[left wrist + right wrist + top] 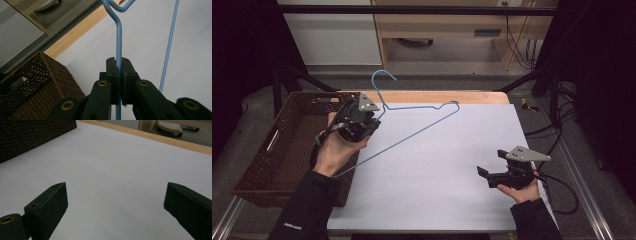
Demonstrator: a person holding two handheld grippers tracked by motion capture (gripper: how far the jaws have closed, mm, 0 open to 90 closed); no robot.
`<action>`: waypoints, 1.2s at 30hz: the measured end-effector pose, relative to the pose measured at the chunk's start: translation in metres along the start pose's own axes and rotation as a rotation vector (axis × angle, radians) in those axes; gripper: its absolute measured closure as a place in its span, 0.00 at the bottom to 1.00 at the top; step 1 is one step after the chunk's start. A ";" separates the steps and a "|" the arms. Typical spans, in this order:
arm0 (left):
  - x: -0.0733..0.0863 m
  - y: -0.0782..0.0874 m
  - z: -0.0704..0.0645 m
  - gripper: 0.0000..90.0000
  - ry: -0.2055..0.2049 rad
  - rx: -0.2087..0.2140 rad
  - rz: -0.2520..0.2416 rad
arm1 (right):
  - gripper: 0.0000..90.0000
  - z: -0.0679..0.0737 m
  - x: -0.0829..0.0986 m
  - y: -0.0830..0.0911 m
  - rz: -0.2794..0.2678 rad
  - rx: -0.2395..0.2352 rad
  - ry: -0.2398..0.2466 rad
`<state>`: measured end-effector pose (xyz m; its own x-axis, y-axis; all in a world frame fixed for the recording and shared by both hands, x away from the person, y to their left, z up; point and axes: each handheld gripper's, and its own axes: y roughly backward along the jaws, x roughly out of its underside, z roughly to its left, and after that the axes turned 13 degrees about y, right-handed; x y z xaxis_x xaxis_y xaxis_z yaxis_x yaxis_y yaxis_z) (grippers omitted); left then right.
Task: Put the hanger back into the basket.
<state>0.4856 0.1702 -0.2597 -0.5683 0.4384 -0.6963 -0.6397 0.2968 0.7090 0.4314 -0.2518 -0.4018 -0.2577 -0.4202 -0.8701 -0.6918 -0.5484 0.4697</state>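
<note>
Brown wicker basket (pixel 287 145) is sitting at the table's left edge. Your left gripper (pixel 362 117) is pinching the blue wire hanger (pixel 422 127) just below its hook, holding it above the white table (pixel 437 175); keep it level. Your right gripper (pixel 497 177) is idling spread wide, holding nothing.

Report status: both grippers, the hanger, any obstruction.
Left gripper shut on blue hanger, lifted over the table. Right gripper open, holding nothing. Basket at left, nothing blocking.
</note>
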 end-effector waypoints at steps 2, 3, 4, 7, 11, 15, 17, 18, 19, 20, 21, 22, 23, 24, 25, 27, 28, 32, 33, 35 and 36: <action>0.000 0.002 0.006 0.97 0.018 -0.011 -0.006 | 0.06 0.000 0.000 0.000 -0.003 0.001 -0.002; 0.000 0.003 0.009 0.97 0.024 -0.016 -0.006 | 0.06 0.000 0.000 0.000 -0.003 0.001 -0.002; 0.001 0.005 0.013 0.97 0.029 -0.024 -0.007 | 0.06 0.000 0.000 0.001 -0.003 0.001 -0.002; 0.002 0.009 0.022 0.97 0.046 -0.036 -0.011 | 0.06 0.000 0.000 0.000 -0.001 0.003 -0.001; 0.005 0.014 0.036 0.97 0.066 -0.064 -0.009 | 0.06 0.000 0.000 0.000 -0.001 0.005 -0.002; 0.009 0.018 0.048 0.97 0.087 -0.089 -0.002 | 0.06 0.000 0.000 0.000 0.001 0.005 -0.001; 0.011 0.020 0.054 0.97 0.096 -0.099 -0.013 | 0.06 0.000 0.000 0.000 0.001 0.005 0.000; 0.011 0.021 0.057 0.97 0.100 -0.102 -0.013 | 0.06 0.000 0.000 0.000 0.001 0.005 0.000; 0.012 0.022 0.059 0.97 0.104 -0.107 -0.015 | 0.06 0.000 0.000 0.000 0.001 0.006 -0.001; 0.013 0.023 0.062 0.97 0.110 -0.111 -0.017 | 0.06 0.000 0.000 0.000 0.001 0.005 0.000; 0.014 0.024 0.064 0.97 0.116 -0.113 -0.022 | 0.06 0.000 0.000 0.000 0.001 0.005 0.000; 0.015 0.025 0.066 0.97 0.118 -0.119 -0.023 | 0.06 0.000 0.000 0.000 0.000 0.006 -0.001; 0.015 0.026 0.069 0.97 0.124 -0.124 -0.023 | 0.06 0.000 0.000 0.000 0.002 0.005 0.001; 0.016 0.026 0.071 0.97 0.131 -0.129 -0.026 | 0.06 0.000 0.000 0.000 0.001 0.006 -0.001; 0.017 0.027 0.073 0.97 0.135 -0.133 -0.022 | 0.06 0.000 0.000 0.000 0.001 0.005 -0.002; 0.019 0.028 0.079 0.97 0.136 -0.142 -0.028 | 0.06 0.000 0.000 0.000 0.001 0.005 -0.001; 0.020 0.029 0.081 0.97 0.138 -0.144 -0.027 | 0.06 0.000 0.000 0.000 0.001 0.006 0.000; 0.025 0.032 0.091 0.97 0.166 -0.159 -0.019 | 0.06 0.000 0.000 0.000 0.002 0.004 -0.003; 0.026 0.033 0.094 0.97 0.168 -0.165 -0.018 | 0.06 0.000 0.000 0.000 0.002 0.004 -0.002; 0.029 0.034 0.099 0.97 0.181 -0.172 -0.019 | 0.05 0.000 0.000 -0.001 0.003 0.004 -0.002; 0.030 0.034 0.101 0.97 0.187 -0.176 -0.023 | 0.05 0.000 0.000 -0.001 0.003 0.004 -0.002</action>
<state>0.4995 0.2794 -0.2449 -0.6281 0.2639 -0.7320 -0.7244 0.1450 0.6739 0.4320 -0.2516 -0.4023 -0.2607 -0.4206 -0.8690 -0.6938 -0.5443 0.4716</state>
